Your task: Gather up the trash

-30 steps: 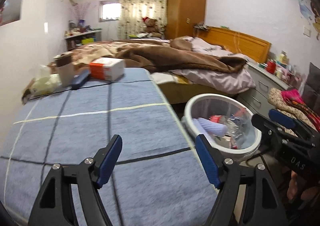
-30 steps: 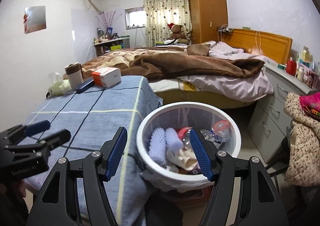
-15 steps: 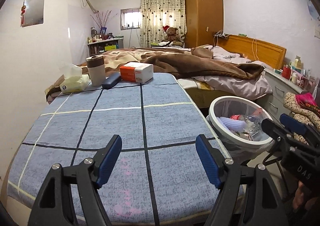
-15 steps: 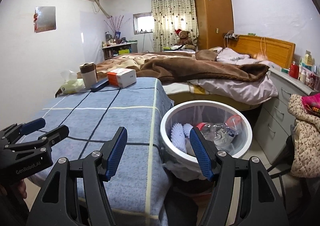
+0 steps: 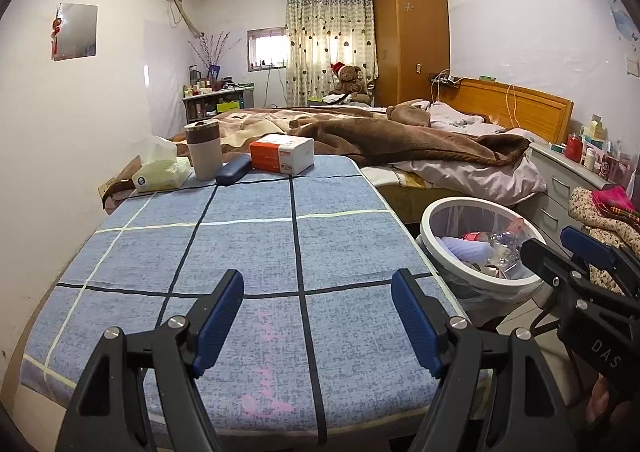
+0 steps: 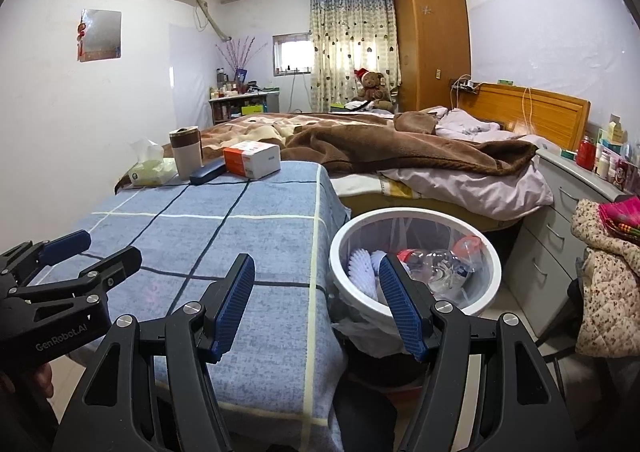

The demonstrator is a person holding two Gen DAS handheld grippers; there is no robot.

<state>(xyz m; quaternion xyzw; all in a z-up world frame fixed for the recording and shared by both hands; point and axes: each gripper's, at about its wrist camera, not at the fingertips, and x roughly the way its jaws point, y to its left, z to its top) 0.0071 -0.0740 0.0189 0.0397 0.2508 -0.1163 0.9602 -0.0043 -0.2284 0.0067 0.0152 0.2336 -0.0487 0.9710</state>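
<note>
A white round trash bin (image 5: 436, 212) (image 6: 344, 236) lined with a plastic bag stands on the floor right of the table. It holds clear plastic bottles (image 6: 440, 264), a white ribbed item (image 6: 360, 264) and other trash. My left gripper (image 5: 318, 316) is open and empty above the near part of the blue checked tablecloth (image 5: 248, 236). My right gripper (image 6: 316, 304) is open and empty, over the table's right edge and the bin's near rim. Each gripper shows in the other's view: the right (image 5: 576, 264), the left (image 6: 68, 256).
At the table's far end stand a tissue pack (image 5: 160, 172), a beige cup with a brown lid (image 5: 204, 148), a dark blue case (image 5: 234, 174) and an orange-white box (image 5: 282, 153). A bed with a brown blanket (image 5: 400, 140) lies behind. Grey drawers (image 6: 560, 220) and piled clothes (image 6: 608, 252) are at right.
Both grippers have pulled back and risen from the bin. The whole tabletop now shows in the left view, and the bin looks smaller and further off. Both stay open and empty.
</note>
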